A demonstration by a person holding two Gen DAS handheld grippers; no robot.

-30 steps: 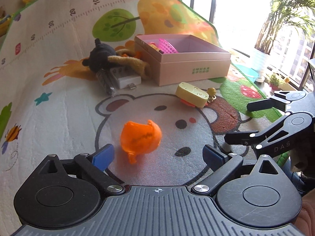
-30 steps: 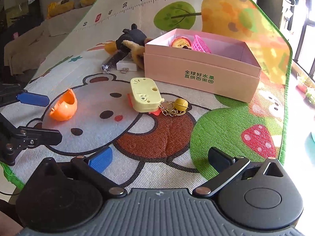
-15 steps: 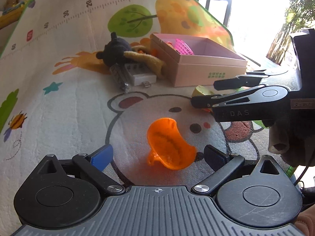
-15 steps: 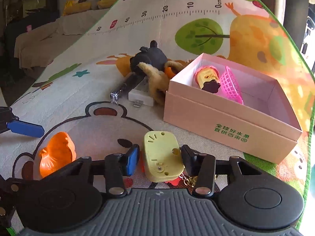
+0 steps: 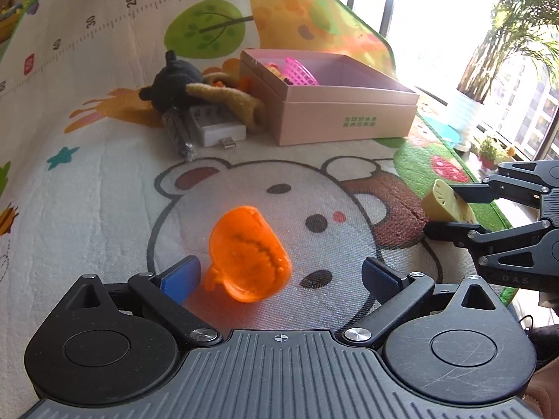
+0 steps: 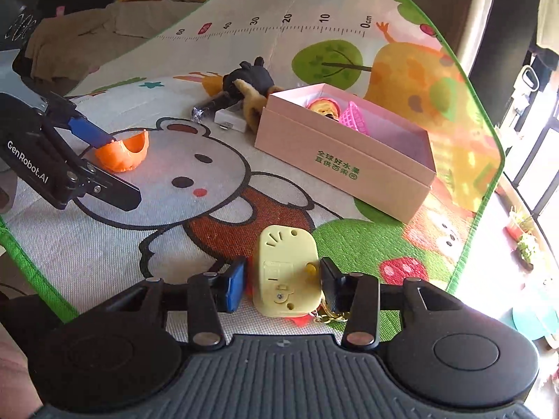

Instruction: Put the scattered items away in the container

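An orange plastic cup-shaped toy [image 5: 248, 255] lies on the play mat between the open fingers of my left gripper [image 5: 279, 276]; it also shows in the right wrist view [image 6: 122, 155]. My right gripper [image 6: 283, 279] is shut on a pale yellow toy box [image 6: 286, 276] with a gold keychain [image 6: 330, 316] hanging under it, held above the mat; the box also shows in the left wrist view [image 5: 445, 206]. The open pink cardboard box [image 6: 349, 160] holds a pink basket [image 6: 354, 122] and a small round toy [image 6: 325, 108].
A black plush toy [image 5: 178, 80], a tan plush [image 5: 230, 97], a white USB charger [image 5: 216, 129] and a dark tube [image 5: 176, 136] lie left of the pink box. The mat's green edge [image 6: 35, 269] is near. Potted plants [image 5: 489, 150] stand by the window.
My right gripper has lifted the yellow box off the mat and pulled back to the right. My left gripper has moved closer around the orange toy, still open.
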